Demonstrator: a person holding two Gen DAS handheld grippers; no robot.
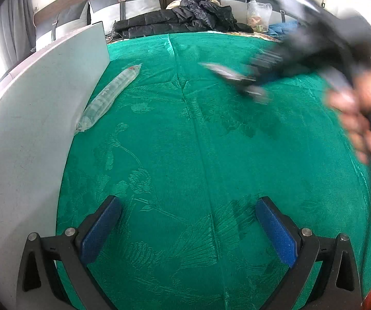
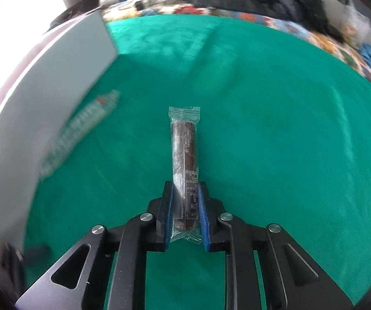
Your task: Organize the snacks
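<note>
My right gripper (image 2: pixel 185 188) is shut on a brown snack stick (image 2: pixel 185 149) in a clear wrapper, which points forward from between the blue pads (image 2: pixel 168 206) above the green cloth (image 2: pixel 263 129). In the left wrist view that same gripper (image 1: pixel 252 84) is a dark blur at the upper right, held by a hand (image 1: pixel 361 108), with the snack stick (image 1: pixel 221 71) jutting left. A second, clear-wrapped snack stick (image 1: pixel 108 98) lies on the cloth beside the white board (image 1: pixel 30 103); it also shows, blurred, as a pale stick (image 2: pixel 79 129). My left gripper (image 1: pixel 188 206) stands open over bare cloth.
The white board (image 2: pixel 43 103) stands upright along the left edge of the green cloth (image 1: pixel 185 142). Behind the cloth lie a black jacket (image 1: pixel 185 18), grey cushions (image 1: pixel 123 2), a clear plastic bag (image 1: pixel 259 13) and a patterned blanket (image 2: pixel 327 41).
</note>
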